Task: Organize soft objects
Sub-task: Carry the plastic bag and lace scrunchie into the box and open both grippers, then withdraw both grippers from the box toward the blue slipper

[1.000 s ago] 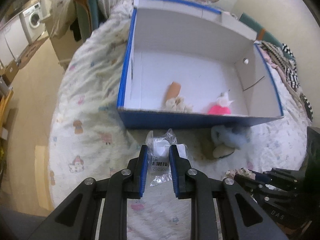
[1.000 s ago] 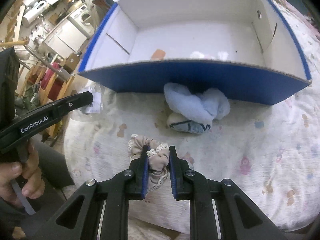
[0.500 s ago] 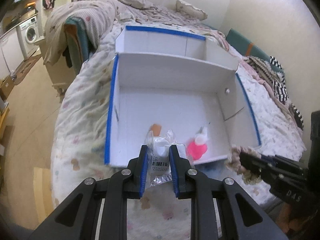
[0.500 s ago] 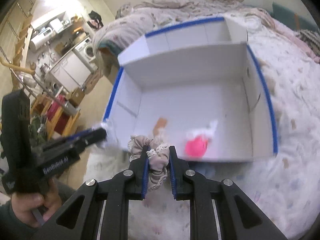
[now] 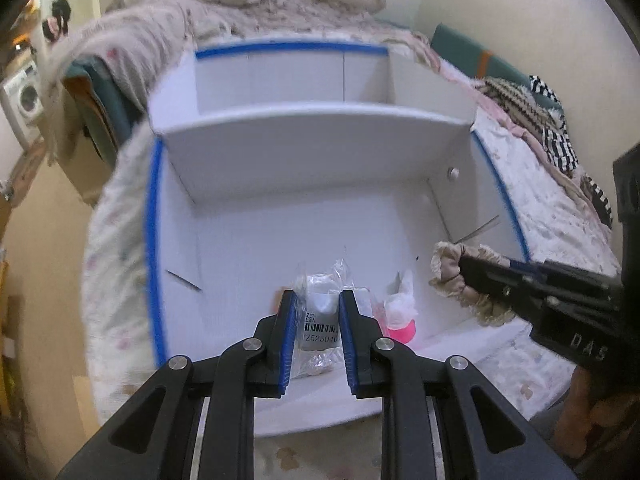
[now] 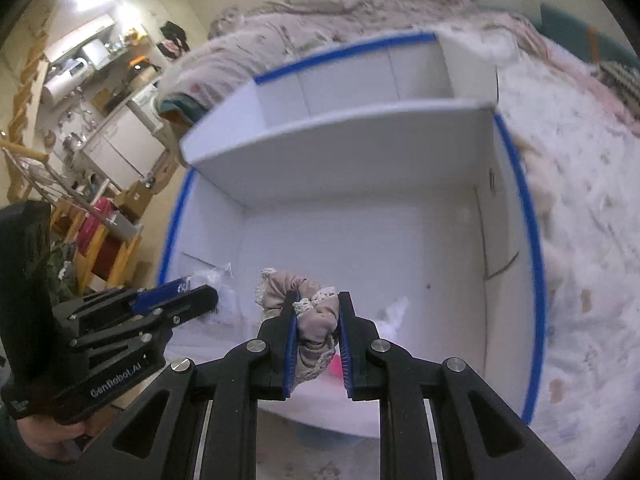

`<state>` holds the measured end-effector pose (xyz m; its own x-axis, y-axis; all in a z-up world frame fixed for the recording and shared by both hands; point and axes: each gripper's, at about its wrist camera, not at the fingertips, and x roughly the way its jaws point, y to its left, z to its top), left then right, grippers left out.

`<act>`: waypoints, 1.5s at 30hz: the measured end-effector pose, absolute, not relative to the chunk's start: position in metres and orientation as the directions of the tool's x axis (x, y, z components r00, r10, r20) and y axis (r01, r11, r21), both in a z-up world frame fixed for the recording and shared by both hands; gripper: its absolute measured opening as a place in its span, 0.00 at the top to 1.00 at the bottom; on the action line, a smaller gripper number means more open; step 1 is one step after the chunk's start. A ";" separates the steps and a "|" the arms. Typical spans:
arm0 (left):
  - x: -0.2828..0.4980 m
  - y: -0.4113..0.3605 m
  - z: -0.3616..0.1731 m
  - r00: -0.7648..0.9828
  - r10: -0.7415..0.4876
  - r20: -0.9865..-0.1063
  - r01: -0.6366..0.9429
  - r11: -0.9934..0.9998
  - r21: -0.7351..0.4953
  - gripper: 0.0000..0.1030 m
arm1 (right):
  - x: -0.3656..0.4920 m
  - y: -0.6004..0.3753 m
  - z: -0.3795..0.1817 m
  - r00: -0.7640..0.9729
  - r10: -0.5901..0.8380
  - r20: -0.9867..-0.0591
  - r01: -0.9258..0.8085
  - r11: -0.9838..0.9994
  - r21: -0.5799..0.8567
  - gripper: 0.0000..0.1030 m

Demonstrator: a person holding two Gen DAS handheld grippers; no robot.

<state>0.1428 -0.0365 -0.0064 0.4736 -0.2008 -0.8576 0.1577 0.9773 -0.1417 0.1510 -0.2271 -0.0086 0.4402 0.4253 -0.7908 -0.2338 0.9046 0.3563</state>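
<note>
Two loads: packet (image 5: 320, 316) clamped in left tongs (image 5: 317, 300), scrunchie (image 6: 310, 312) in right tongs (image 6: 317, 300).
Box (image 5: 312, 224) floor: directly below both tongs; release is judged next.

White box (image 5: 280, 216), blue rim; beige scrunchie (image 6: 316, 312), cream lace trim; pink toy (image 5: 400, 328); floral bedspread (image 6: 592, 280).

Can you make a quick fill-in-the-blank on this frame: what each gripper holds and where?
1. The left gripper is shut on a clear ____ bag with a barcode label.
2. The right gripper is shut on a beige lace-trimmed ____.
3. Both hover over the white box with ____ edges.
4. A ____ item lies inside the box.

Missing: plastic; scrunchie; blue; pink
</note>
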 end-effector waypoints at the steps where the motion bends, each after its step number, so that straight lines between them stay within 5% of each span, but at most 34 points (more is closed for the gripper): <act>1: 0.146 -0.037 -0.016 0.462 -0.207 -0.862 0.156 0.976 -0.150 0.82 | 0.153 -0.227 -0.016 0.429 0.420 -0.800 -0.228 0.907 0.354 0.81; 28: 0.162 -0.053 -0.065 0.351 -0.181 -0.919 0.148 0.979 -0.137 0.81 | 0.174 -0.228 -0.078 0.277 0.414 -0.867 -0.116 0.910 0.397 0.78; 32: 0.162 -0.052 -0.063 0.356 -0.159 -0.921 0.153 0.982 -0.111 0.65 | 0.172 -0.230 -0.071 0.308 0.366 -0.878 -0.119 0.930 0.346 0.67; 35: 0.163 -0.048 -0.060 0.369 -0.158 -0.916 0.139 0.984 -0.113 0.51 | 0.171 -0.235 -0.066 0.329 0.374 -0.867 -0.120 0.927 0.355 0.31; 45: 0.162 -0.045 -0.052 0.412 -0.133 -0.902 0.129 0.988 -0.087 0.46 | 0.171 -0.242 -0.052 0.374 0.402 -0.836 -0.111 0.914 0.390 0.25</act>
<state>0.1618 -0.0454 -0.0517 0.4115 -0.1329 -0.9017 0.1293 0.9878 -0.0866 0.1705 -0.2416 -0.0518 0.3744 0.4016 -0.8358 -0.1109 0.9143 0.3896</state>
